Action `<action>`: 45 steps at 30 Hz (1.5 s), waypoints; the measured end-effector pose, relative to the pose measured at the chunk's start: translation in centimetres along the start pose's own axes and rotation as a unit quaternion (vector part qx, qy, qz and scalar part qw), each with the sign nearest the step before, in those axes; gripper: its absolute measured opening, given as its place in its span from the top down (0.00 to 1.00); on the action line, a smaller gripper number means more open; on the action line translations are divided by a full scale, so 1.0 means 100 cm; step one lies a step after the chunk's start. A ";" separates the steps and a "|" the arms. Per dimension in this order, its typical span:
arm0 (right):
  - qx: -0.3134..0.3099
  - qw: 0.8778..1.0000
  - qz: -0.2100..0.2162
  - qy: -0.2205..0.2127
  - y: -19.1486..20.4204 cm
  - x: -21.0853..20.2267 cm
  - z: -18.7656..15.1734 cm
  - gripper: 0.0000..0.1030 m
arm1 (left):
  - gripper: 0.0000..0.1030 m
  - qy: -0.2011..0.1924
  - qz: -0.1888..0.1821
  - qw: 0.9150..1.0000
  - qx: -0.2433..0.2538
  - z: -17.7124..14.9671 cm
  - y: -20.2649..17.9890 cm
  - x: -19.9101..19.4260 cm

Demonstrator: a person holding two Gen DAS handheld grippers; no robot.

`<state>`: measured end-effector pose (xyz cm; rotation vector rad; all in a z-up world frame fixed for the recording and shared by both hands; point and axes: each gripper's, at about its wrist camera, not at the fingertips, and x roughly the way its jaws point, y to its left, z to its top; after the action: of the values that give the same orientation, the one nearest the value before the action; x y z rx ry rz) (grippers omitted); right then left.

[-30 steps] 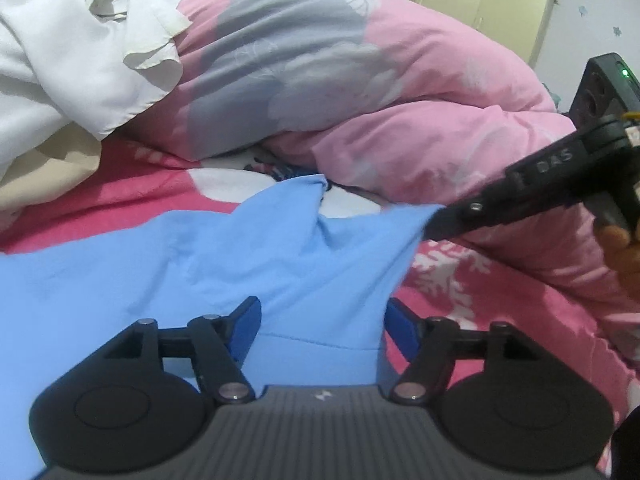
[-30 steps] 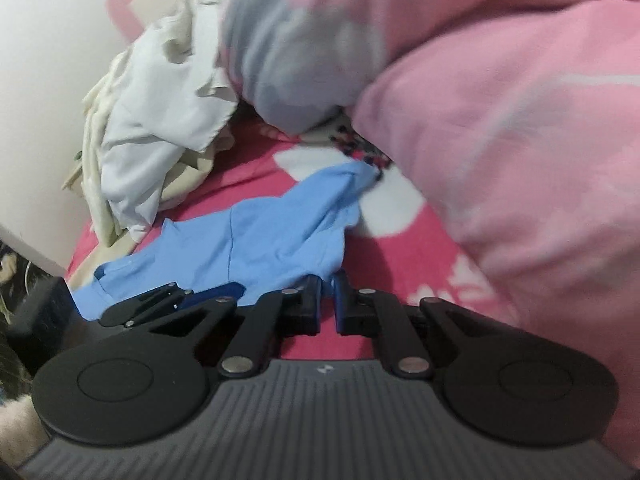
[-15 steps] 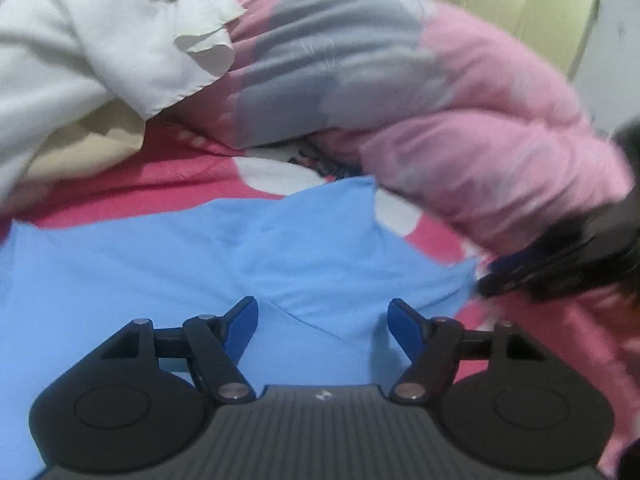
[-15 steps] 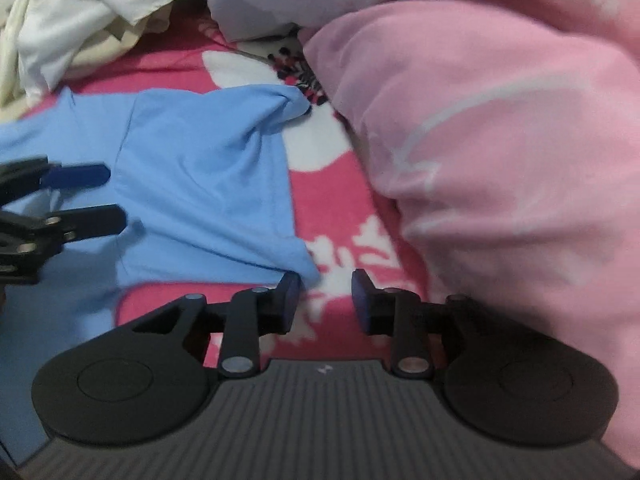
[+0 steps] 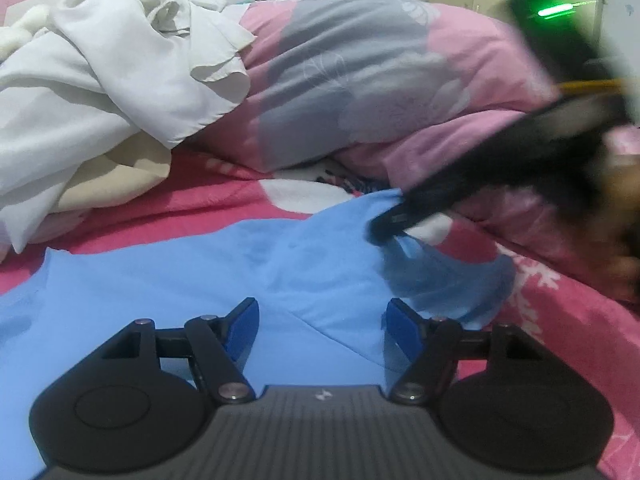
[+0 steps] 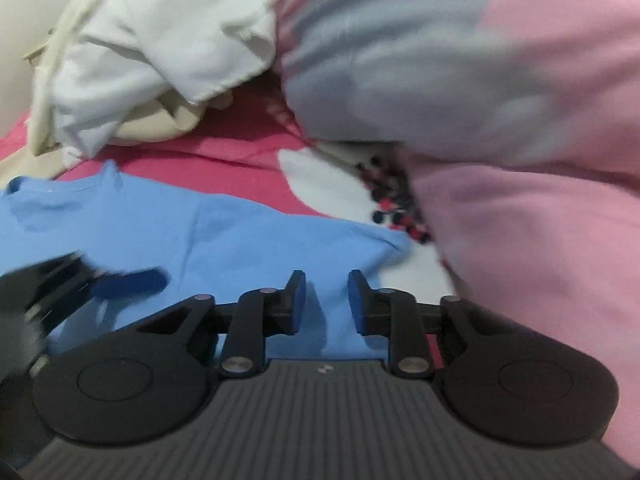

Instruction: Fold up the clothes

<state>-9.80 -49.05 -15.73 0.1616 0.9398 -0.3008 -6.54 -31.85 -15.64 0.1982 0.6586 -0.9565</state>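
A light blue garment (image 5: 248, 276) lies spread on the pink bed sheet (image 5: 568, 320); it also fills the lower left of the right wrist view (image 6: 240, 236). My left gripper (image 5: 322, 326) hovers low over its near part, open, nothing between the blue pads. My right gripper (image 6: 326, 304) is open by a smaller gap above the garment's right edge. In the left wrist view the right gripper (image 5: 386, 228) shows as a blurred dark shape whose tip reaches the garment's far bunched corner. The blurred left gripper (image 6: 120, 284) shows at the left of the right wrist view.
A pink and grey duvet (image 5: 360, 80) is heaped along the back and right. A pile of white and cream clothes (image 5: 100, 92) lies at the back left. A person's hand (image 5: 616, 220) holds the right gripper at the right edge.
My right gripper went from shut to open, dropped the garment's right corner and swung toward its far corner. The garment now lies flatter. My left gripper stayed open.
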 end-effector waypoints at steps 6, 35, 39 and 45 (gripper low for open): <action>-0.015 0.993 -0.101 -0.061 -0.004 0.033 0.013 0.91 | 0.30 -0.005 0.008 1.000 0.007 0.001 0.001 -0.001; 0.001 0.972 -0.162 -0.171 -0.005 -0.089 -0.132 0.95 | 0.32 0.008 0.129 0.992 -0.006 0.082 0.041 0.046; -0.017 0.968 -0.143 -0.204 0.009 -0.098 -0.127 0.94 | 0.32 0.003 0.154 0.984 -0.095 0.073 0.075 -0.048; -0.041 0.964 -0.114 -0.238 0.031 -0.108 -0.125 0.93 | 0.30 0.002 0.286 0.933 -0.220 -0.004 0.139 -0.214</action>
<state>-24.35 -40.79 -14.22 -0.0954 0.4891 -0.4875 -4.00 -8.87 -4.81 -0.0130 0.7461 -0.2344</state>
